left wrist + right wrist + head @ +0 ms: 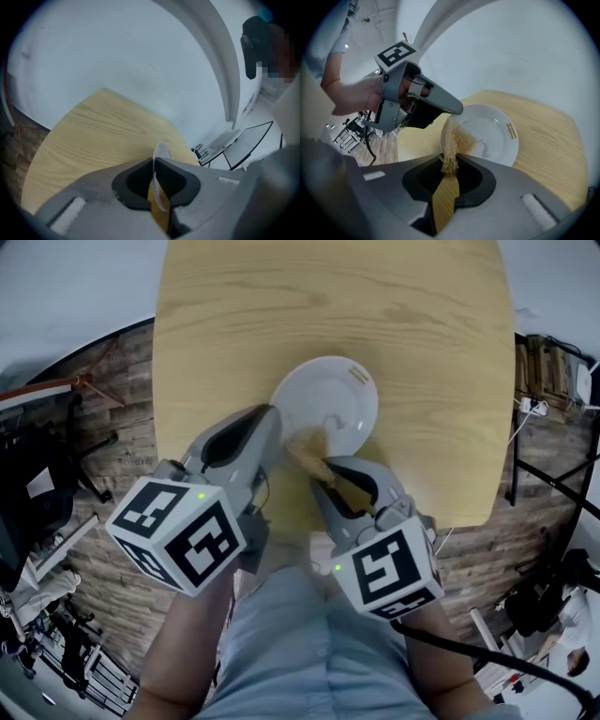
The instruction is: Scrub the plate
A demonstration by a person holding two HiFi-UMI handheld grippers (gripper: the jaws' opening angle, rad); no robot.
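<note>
My left gripper [273,414] has its jaws nearly together, pinched on the left rim of the white plate [342,388]. In the left gripper view the thin rim [161,153] stands edge-on in the narrow gap between the two dark pads, and both pads press on it. The plate sits in the middle of the head view, on the light wooden table [281,306], a little nearer the table's lower edge than its upper one. A small yellow mark [358,376] shows on the plate's upper right rim.

My right gripper [322,465] comes in from the lower right of the head view, just beside the left one. Its jaws are closed on a tan fibre scrubber [456,140]. In the right gripper view the narrow end of the scrubber is clamped between the pads at the lower middle of the frame. The wider, fuzzy end spreads upward over the left part of the plate's inner face [497,129] and appears to rest on it. In that same view the left gripper reaches in from the upper left, held by my hand [354,96], with its tip on the plate's rim just above the scrubber.
</note>
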